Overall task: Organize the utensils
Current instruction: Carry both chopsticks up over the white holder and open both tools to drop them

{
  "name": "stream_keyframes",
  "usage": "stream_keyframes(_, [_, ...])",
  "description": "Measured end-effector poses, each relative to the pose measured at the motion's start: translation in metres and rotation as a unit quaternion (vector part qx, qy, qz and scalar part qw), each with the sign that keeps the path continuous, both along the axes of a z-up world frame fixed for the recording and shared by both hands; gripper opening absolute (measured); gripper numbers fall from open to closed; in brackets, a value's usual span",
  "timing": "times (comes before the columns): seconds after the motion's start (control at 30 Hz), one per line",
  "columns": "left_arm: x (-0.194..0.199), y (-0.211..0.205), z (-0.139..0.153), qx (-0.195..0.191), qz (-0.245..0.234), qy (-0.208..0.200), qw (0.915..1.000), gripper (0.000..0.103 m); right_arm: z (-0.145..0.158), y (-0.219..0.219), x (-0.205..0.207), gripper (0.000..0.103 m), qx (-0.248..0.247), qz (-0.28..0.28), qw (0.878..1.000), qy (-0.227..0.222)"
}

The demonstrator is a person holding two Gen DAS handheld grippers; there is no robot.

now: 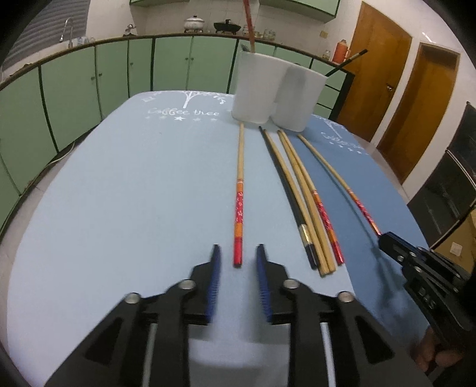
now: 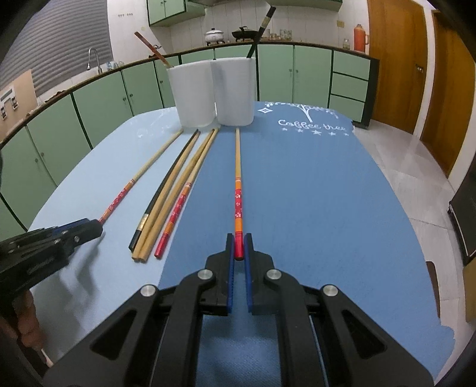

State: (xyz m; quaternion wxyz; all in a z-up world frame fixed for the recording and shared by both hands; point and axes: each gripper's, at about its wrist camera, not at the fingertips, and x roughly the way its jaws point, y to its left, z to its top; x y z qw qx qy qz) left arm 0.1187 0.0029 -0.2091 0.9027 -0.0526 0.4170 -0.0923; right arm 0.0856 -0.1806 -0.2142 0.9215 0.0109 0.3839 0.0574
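Where the left wrist view runs out at its right edge, the right tool (image 1: 386,238) shows only as a dark, partly cropped body, and its fingertips meet the red end of the far-right chopstick (image 1: 336,175) so closely that the grip itself cannot be made out from here. A red chopstick (image 1: 249,26) standing in the white holder (image 1: 253,89) is cut off by the top edge. Low over the light blue desk (image 1: 119,193), the left tool (image 1: 239,262) points at the holder with its blue pads spread apart, holding nothing; the decorated end of a lone chopstick (image 1: 239,190) lies just ahead, between the fingertips but touching neither. To the right of it lies a bundle of four chopsticks (image 1: 300,196).

Seen from the right wrist camera, the right tool (image 2: 239,247) sits level and low, its pads closed on the red tip of the orange-banded chopstick (image 2: 238,184), which runs straight ahead to the holder (image 2: 232,89). At lower left the left tool (image 2: 86,229) is partly cropped; its fingers hide the end of the lone chopstick (image 2: 139,175). The bundle (image 2: 169,193) lies between the two tools.
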Motion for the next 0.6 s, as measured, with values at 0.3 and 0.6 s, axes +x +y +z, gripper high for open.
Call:
stream_keyframes(0.3, [0.001,0.000,-0.004,0.015,0.004,-0.015,0.9998,0.026,-0.005,-0.002,0.003,0.005,0.009,-0.003,1.000,0.008])
stream_keyframes(0.6, [0.000,-0.008,-0.004,0.050,0.002,-0.028,0.9984,0.005,-0.005,-0.004,0.004,0.005,0.013,-0.005,1.000,0.011])
